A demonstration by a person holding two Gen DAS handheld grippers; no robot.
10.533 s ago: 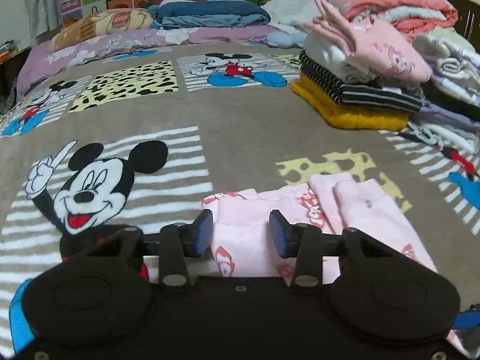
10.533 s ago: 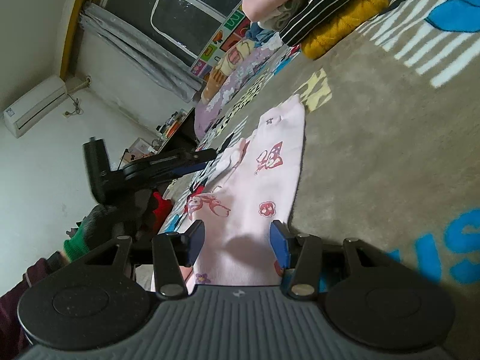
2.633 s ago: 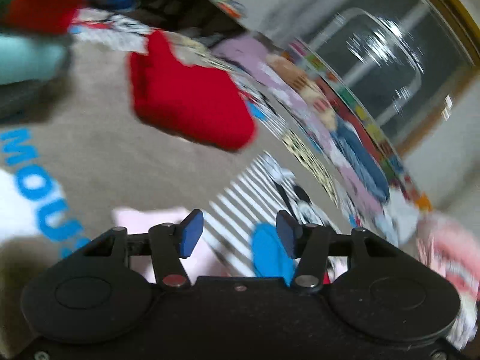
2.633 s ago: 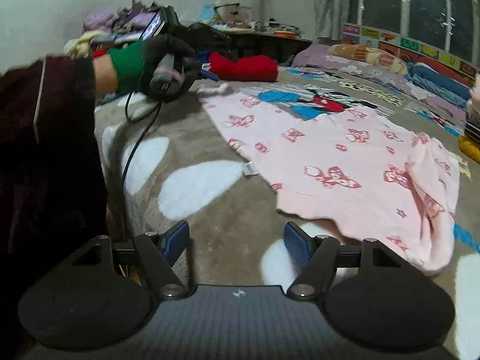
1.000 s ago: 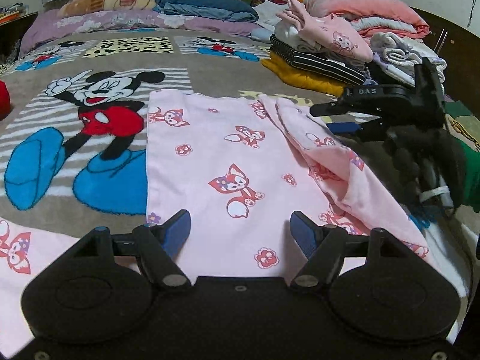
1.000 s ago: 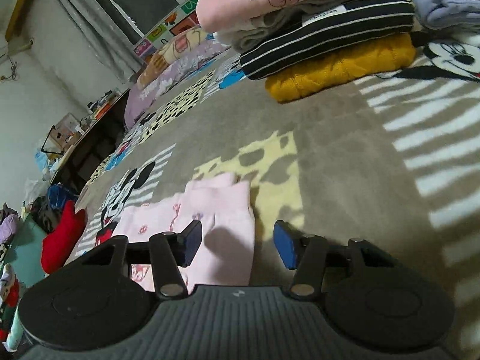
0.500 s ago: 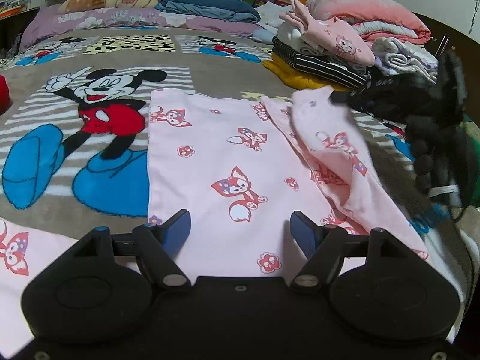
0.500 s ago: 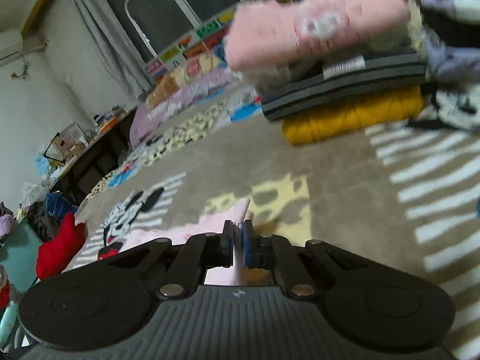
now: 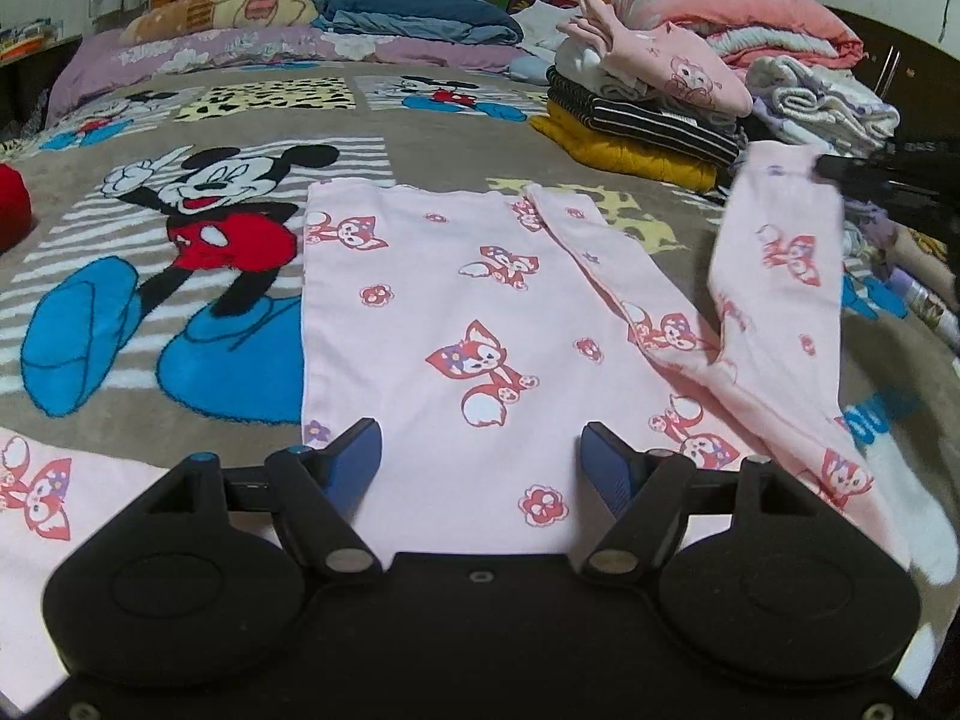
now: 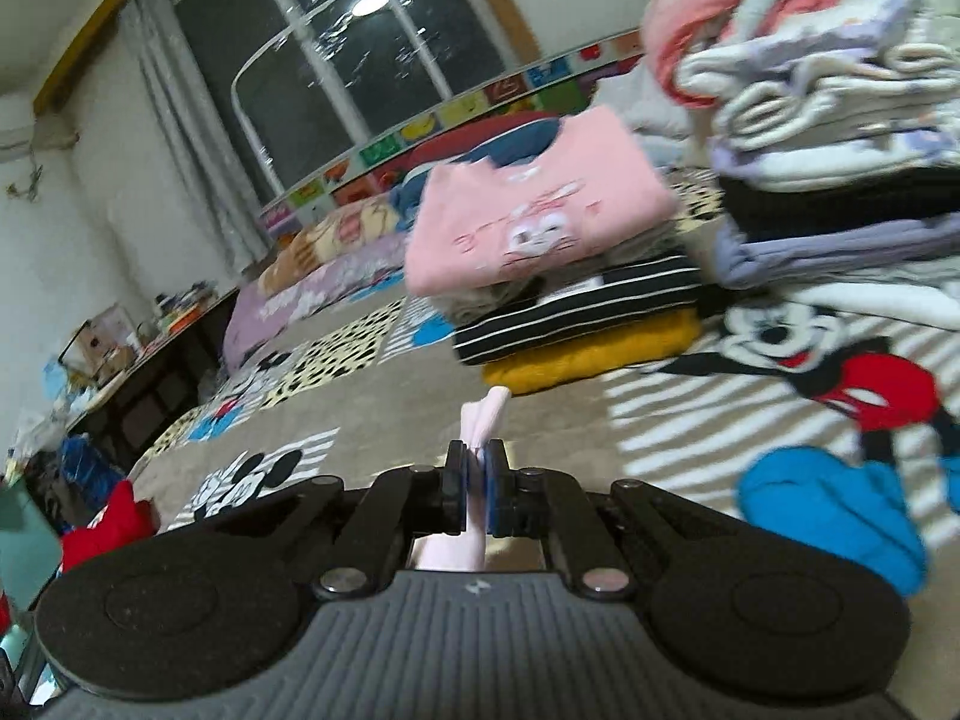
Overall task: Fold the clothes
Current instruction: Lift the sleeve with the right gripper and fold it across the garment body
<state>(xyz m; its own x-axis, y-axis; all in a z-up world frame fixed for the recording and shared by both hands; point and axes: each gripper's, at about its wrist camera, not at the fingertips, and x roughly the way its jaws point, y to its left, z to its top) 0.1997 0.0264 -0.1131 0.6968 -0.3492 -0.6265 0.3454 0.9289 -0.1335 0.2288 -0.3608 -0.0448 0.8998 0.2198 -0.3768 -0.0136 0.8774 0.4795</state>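
Observation:
A pink garment with red fox prints [image 9: 456,312] lies spread flat on the Mickey Mouse blanket [image 9: 198,228]. My left gripper [image 9: 480,462] is open and empty, low over the garment's near edge. My right gripper [image 10: 475,483] is shut on the end of the garment's pink sleeve [image 10: 480,420]. In the left wrist view that sleeve [image 9: 774,264] hangs lifted off the blanket at the right, held by the right gripper [image 9: 840,171].
A stack of folded clothes [image 9: 654,102] sits at the far right of the bed; it also shows in the right wrist view [image 10: 576,276]. Pillows and bedding [image 9: 360,18] line the headboard. A red item [image 9: 12,204] lies at the left edge.
My right gripper has closed on the sleeve end and lifted it up and to the right off the blanket. My left gripper has stayed open in place.

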